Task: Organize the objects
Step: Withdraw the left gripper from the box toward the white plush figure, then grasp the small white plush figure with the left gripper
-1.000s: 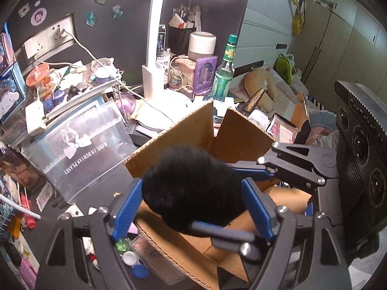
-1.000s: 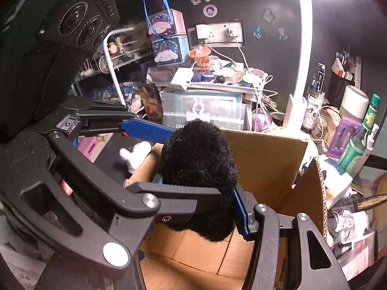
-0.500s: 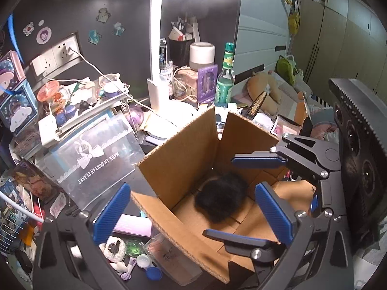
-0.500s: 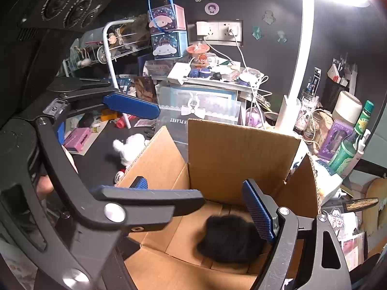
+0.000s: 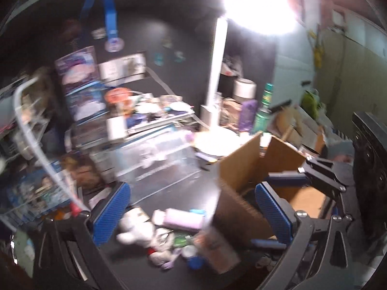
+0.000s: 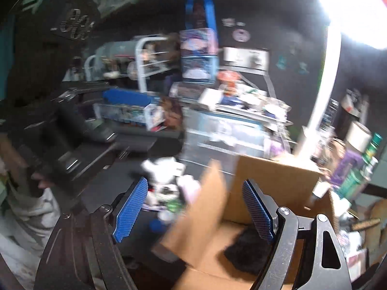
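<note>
Both my grippers, left (image 5: 192, 207) and right (image 6: 197, 209), fingers apart, nothing between them. Black fuzzy thing (image 6: 249, 251) lies in cardboard box (image 6: 271, 181), lower right of frame. White plush (image 5: 137, 230) on worktop (image 5: 183, 183), lower centre.

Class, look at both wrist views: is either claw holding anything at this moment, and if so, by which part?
Nothing is held. The left claw and right claw both stand open and empty; the black furry thing lies loose inside the cardboard box.
</note>
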